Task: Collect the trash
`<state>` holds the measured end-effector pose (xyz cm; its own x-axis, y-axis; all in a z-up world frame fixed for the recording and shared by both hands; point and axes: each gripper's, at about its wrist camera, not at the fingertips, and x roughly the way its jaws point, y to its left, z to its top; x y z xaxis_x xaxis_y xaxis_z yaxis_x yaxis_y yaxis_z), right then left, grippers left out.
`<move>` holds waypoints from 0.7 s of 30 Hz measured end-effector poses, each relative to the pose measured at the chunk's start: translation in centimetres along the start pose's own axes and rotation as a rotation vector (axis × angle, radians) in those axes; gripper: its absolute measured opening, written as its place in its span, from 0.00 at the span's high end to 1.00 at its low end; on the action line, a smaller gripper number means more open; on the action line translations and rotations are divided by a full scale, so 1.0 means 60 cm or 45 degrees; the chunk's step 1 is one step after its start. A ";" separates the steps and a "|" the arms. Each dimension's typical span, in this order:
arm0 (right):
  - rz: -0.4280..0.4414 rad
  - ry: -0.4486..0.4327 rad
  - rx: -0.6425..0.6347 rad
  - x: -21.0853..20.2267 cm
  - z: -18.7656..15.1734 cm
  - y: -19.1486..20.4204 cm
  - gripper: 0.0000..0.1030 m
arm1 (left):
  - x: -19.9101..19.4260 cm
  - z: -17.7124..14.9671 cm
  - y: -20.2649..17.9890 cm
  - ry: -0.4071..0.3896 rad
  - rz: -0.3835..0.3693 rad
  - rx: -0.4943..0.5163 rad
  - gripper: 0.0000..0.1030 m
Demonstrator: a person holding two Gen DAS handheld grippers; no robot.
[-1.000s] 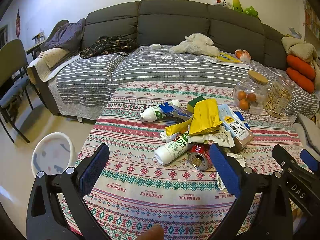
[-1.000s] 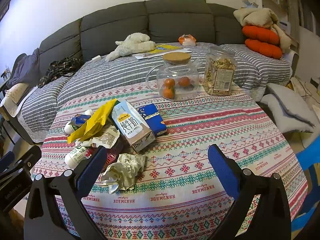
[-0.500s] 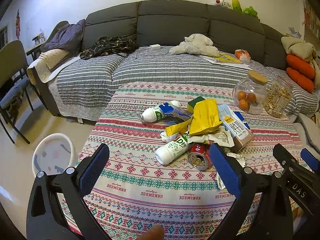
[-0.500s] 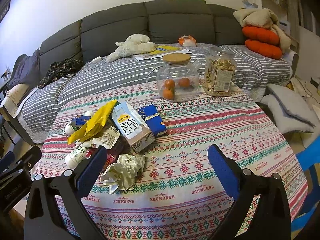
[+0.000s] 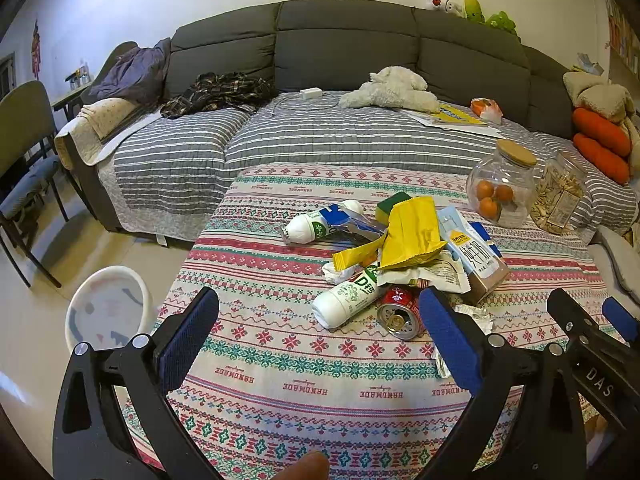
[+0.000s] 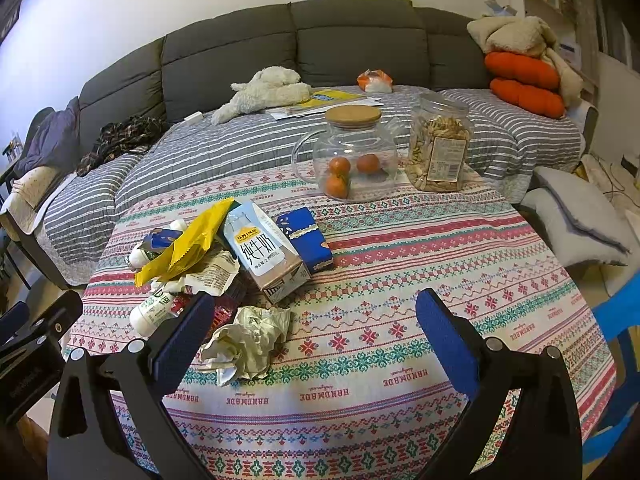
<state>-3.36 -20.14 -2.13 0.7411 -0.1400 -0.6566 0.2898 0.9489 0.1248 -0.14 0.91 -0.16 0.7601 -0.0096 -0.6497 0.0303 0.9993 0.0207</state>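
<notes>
A pile of trash lies on the patterned tablecloth (image 5: pixel 280 364): a yellow wrapper (image 5: pixel 408 232), two white bottles (image 5: pixel 346 300) (image 5: pixel 312 226), a red can (image 5: pixel 400 312), a milk carton (image 5: pixel 474 258) and a blue box (image 6: pixel 306 236). A crumpled paper ball (image 6: pixel 248 342) lies nearest the right gripper. My left gripper (image 5: pixel 318 344) is open and empty, above the table's near edge, short of the can. My right gripper (image 6: pixel 314 334) is open and empty, just right of the paper ball. A white bin (image 5: pixel 106 312) stands on the floor to the left.
A glass jar with oranges (image 6: pixel 352 160) and a jar of snacks (image 6: pixel 438 150) stand at the table's far side. A grey sofa (image 5: pixel 340 52) with a striped cover, clothes and a plush toy is behind. A chair (image 5: pixel 24 152) stands at the left.
</notes>
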 end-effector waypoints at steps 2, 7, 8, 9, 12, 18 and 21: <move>0.000 -0.001 -0.001 0.000 0.000 0.000 0.05 | 0.000 0.000 0.000 0.000 0.000 0.000 0.07; -0.001 0.000 0.000 0.000 0.000 0.000 0.05 | 0.000 -0.001 0.001 0.003 0.003 0.000 0.07; -0.002 0.002 0.001 0.000 0.000 0.000 0.05 | 0.000 -0.002 0.002 0.003 0.003 -0.002 0.07; -0.001 0.002 0.002 0.000 0.000 0.000 0.05 | 0.000 -0.003 0.004 0.004 0.003 -0.004 0.07; -0.001 0.004 0.004 0.001 -0.001 0.000 0.05 | 0.000 -0.003 0.004 0.001 0.005 -0.002 0.07; 0.002 0.012 0.005 0.002 -0.001 -0.001 0.05 | 0.002 -0.004 0.005 0.008 0.008 -0.001 0.07; 0.003 0.015 0.008 0.003 -0.001 -0.002 0.05 | 0.002 -0.005 0.006 0.009 0.009 0.000 0.07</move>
<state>-3.30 -20.28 -2.27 0.7345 -0.1342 -0.6652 0.2919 0.9474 0.1312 -0.22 1.29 -0.44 0.7559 -0.0021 -0.6547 0.0248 0.9994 0.0255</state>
